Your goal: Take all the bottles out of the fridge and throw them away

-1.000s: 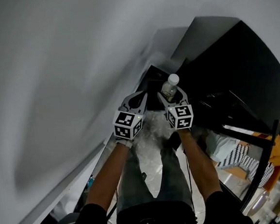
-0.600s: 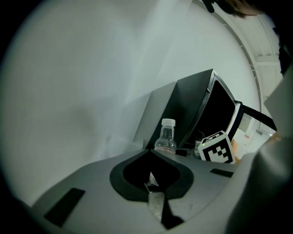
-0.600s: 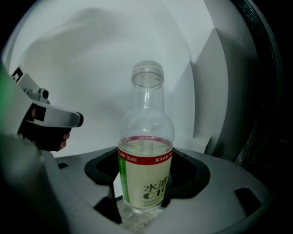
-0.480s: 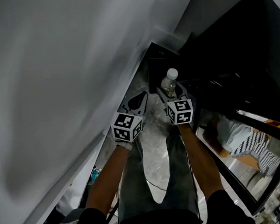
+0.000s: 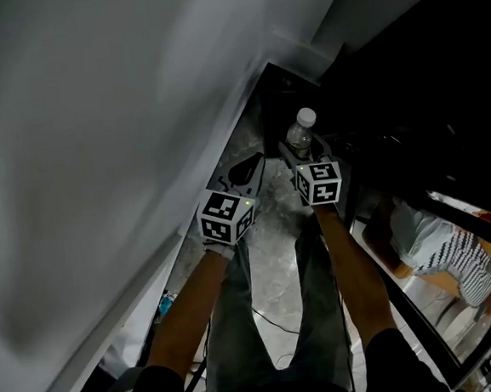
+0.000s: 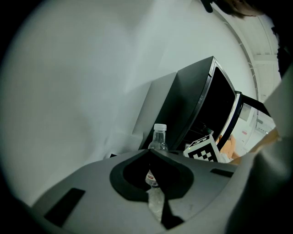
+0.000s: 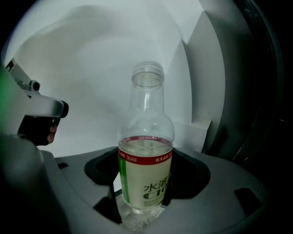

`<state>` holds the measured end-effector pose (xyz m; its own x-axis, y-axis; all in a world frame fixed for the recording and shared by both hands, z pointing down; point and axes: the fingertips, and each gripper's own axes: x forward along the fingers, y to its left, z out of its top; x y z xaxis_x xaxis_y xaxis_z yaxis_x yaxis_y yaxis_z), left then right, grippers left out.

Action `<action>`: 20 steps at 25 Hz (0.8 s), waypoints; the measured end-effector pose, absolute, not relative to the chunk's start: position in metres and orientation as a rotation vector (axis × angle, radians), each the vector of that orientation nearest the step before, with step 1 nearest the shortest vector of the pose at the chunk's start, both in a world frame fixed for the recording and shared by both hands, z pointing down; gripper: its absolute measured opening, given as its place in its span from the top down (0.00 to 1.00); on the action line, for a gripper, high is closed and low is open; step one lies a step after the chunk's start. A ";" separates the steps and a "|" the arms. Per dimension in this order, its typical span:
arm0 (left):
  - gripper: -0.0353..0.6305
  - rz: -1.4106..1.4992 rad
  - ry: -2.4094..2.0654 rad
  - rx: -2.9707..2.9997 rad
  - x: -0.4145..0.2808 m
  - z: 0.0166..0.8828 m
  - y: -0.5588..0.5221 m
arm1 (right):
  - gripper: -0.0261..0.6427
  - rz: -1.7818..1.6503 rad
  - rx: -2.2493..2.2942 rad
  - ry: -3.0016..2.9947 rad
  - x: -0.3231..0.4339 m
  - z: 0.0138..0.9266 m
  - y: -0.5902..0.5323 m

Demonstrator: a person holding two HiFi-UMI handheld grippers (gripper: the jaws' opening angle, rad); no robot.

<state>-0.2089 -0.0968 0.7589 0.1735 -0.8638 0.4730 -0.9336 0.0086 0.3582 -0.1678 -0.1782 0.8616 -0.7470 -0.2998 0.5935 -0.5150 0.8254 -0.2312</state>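
Note:
A clear plastic bottle (image 7: 145, 160) with a red band, a green label and pale liquid stands upright between the jaws of my right gripper (image 7: 142, 197), which is shut on its lower body. In the head view the bottle (image 5: 300, 131) with its white cap sticks up just beyond the right gripper (image 5: 300, 155). My left gripper (image 5: 247, 170) hangs beside it to the left, jaws shut with nothing held. From the left gripper view (image 6: 149, 155) the bottle (image 6: 158, 138) shows just past the jaw tips.
A white wall (image 5: 110, 117) runs along the left. A dark boxy shape (image 5: 282, 102) stands in the corner ahead of the bottle. A black glass-fronted fridge (image 5: 419, 133) fills the right. Marbled floor (image 5: 273, 265) lies below, with clutter (image 5: 161, 307) at the wall's foot.
Both grippers have moved forward toward the dark corner, the bottle still in the right one. The left gripper has stayed shut and level with it.

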 end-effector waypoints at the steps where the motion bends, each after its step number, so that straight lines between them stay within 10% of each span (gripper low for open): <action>1: 0.94 0.148 -1.690 1.859 -0.210 0.764 -0.098 | 0.48 0.519 0.597 -2.451 -0.169 0.869 -0.180; 20: 0.94 0.184 -1.707 1.912 -0.228 0.886 -0.111 | 0.48 0.531 0.603 -2.398 -0.181 1.030 -0.195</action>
<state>-0.2275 -0.1111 0.8855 0.1784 -0.8711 0.4576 -0.9487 -0.0289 0.3149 -0.1808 -0.1948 1.0297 -0.7147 -0.2906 0.6361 -0.5319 0.8165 -0.2246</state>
